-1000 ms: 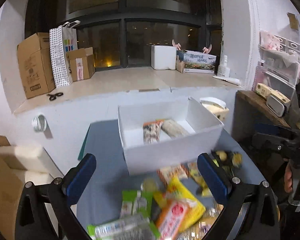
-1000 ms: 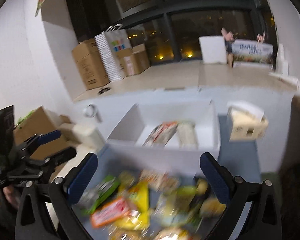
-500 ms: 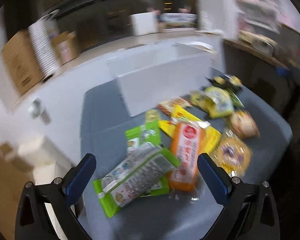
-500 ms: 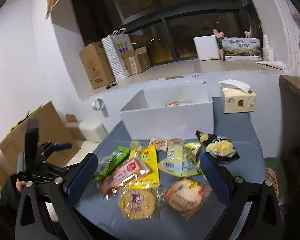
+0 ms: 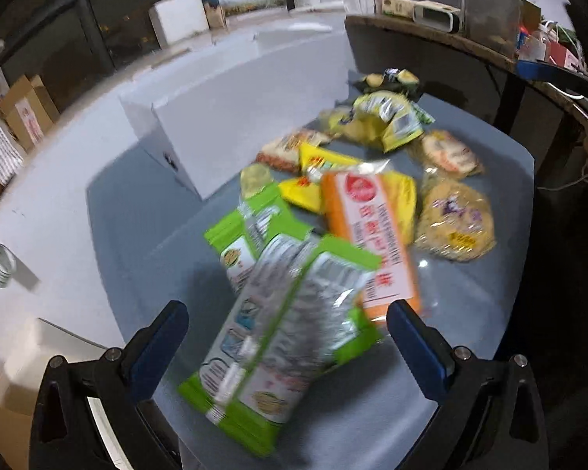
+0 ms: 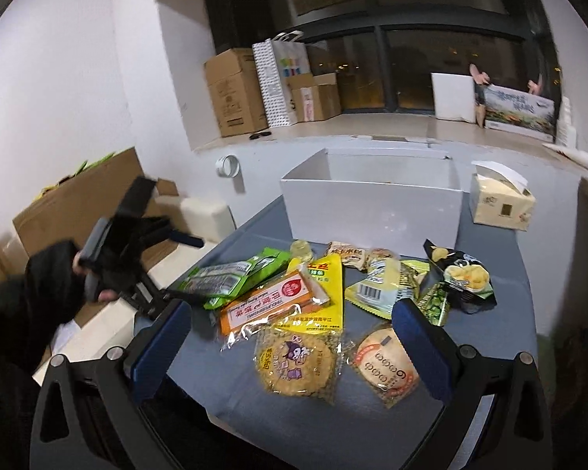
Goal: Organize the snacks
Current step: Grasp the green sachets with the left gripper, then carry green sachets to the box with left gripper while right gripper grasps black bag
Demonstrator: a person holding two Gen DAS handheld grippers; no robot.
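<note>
- Left wrist view: left claw [image 5: 286, 337] spread wide, empty, low over the near-left part of the grey surface [image 5: 145, 235].
- Green packet [image 5: 286, 333] lies between the blue pads [image 5: 160, 340], neither pad touching it; it overlaps a second green packet [image 5: 250, 231] behind it.
- Orange packet [image 5: 372, 235] just right of the green ones, lying on a yellow packet [image 5: 321, 172].
- Round cookie pack [image 5: 454, 219] toward the right edge, round rice cracker pack [image 5: 446, 152] beyond it.
- White box [image 5: 231, 117] at the far-left of the surface; its inside is hidden from here.
- View is motion-blurred, labels unreadable.
- Right wrist view: right claw [image 6: 290, 348] spread wide, empty, above the near edge of the surface [image 6: 501, 313].
- Cookie pack [image 6: 294, 364] and rice cracker pack [image 6: 388, 364] lie between its pads, untouched.
- Orange packet [image 6: 274, 305] on yellow packet [image 6: 325, 293], green packets [image 6: 231, 278] at the left edge, dark chip bag [image 6: 462, 278] on the right.
- White box [image 6: 372, 211] at the far edge, tissue box [image 6: 501, 203] beside its right end.
- A hand [image 6: 98, 286] at the left edge holds the left claw [image 6: 184, 266].
</note>
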